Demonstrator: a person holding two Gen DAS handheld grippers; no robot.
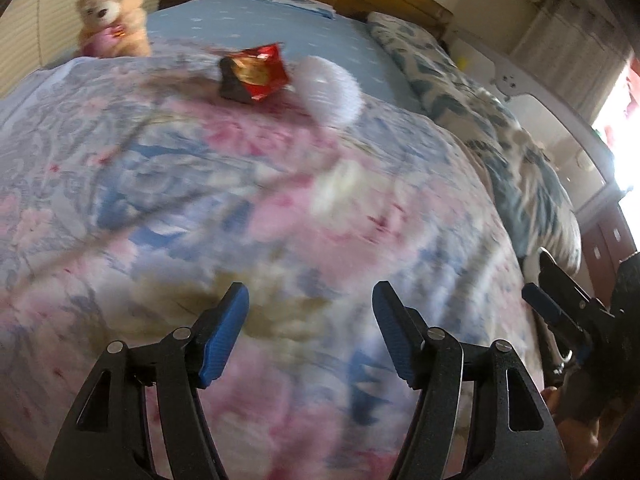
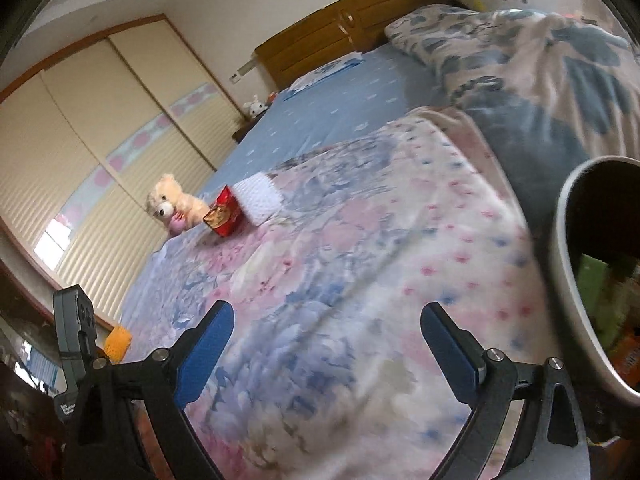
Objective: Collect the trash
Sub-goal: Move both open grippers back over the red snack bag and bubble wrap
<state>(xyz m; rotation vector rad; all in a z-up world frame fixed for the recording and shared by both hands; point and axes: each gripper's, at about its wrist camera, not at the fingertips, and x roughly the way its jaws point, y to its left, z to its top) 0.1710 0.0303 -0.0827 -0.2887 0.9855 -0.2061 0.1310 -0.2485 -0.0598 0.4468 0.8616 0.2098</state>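
A crumpled red snack wrapper (image 1: 256,74) lies on the floral quilt (image 1: 200,208) far ahead, touching a white foam sheet (image 1: 332,90). Both also show in the right wrist view, the wrapper (image 2: 224,212) beside the white sheet (image 2: 258,198). My left gripper (image 1: 310,328) is open and empty above the near part of the quilt. My right gripper (image 2: 326,348) is open and empty over the quilt (image 2: 340,280); it shows at the right edge of the left wrist view (image 1: 552,292). A grey bin (image 2: 568,280) with trash inside stands at the right.
A teddy bear (image 1: 114,16) sits on the bed behind the wrapper, also in the right wrist view (image 2: 172,204). A blue-patterned blanket (image 1: 500,140) is piled on the right side. Wooden headboard (image 2: 340,36) and wardrobe doors (image 2: 100,140) stand beyond.
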